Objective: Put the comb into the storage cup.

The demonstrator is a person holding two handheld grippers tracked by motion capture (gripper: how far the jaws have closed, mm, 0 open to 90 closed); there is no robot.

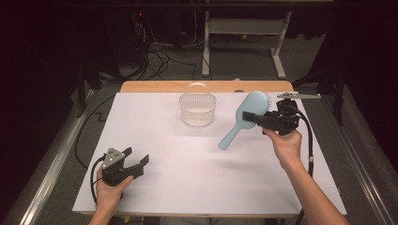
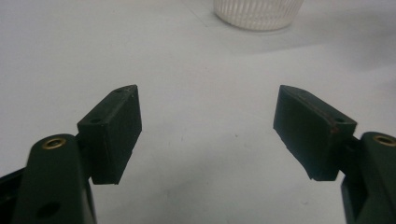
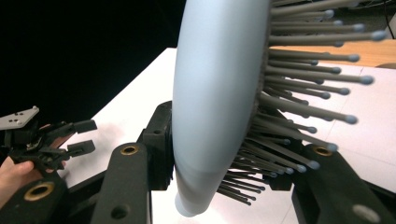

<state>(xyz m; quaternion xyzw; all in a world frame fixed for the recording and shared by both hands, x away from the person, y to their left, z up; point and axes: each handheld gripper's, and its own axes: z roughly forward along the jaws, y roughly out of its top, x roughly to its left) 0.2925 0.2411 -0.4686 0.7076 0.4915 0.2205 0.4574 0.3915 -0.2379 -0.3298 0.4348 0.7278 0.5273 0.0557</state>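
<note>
Right gripper clamped on hairbrush | left gripper jaws apart | basket between

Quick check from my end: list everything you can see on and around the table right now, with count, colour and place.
hairbrush: one, light blue, lifted over the table's right side, head clamped in the right gripper
basket: one, clear plastic with a handle, far middle of the table
table: one, white top with a wooden far edge
cables: several, on the floor beyond the table
left gripper: black, jaws open, near left
right gripper: black, shut on the hairbrush
</note>
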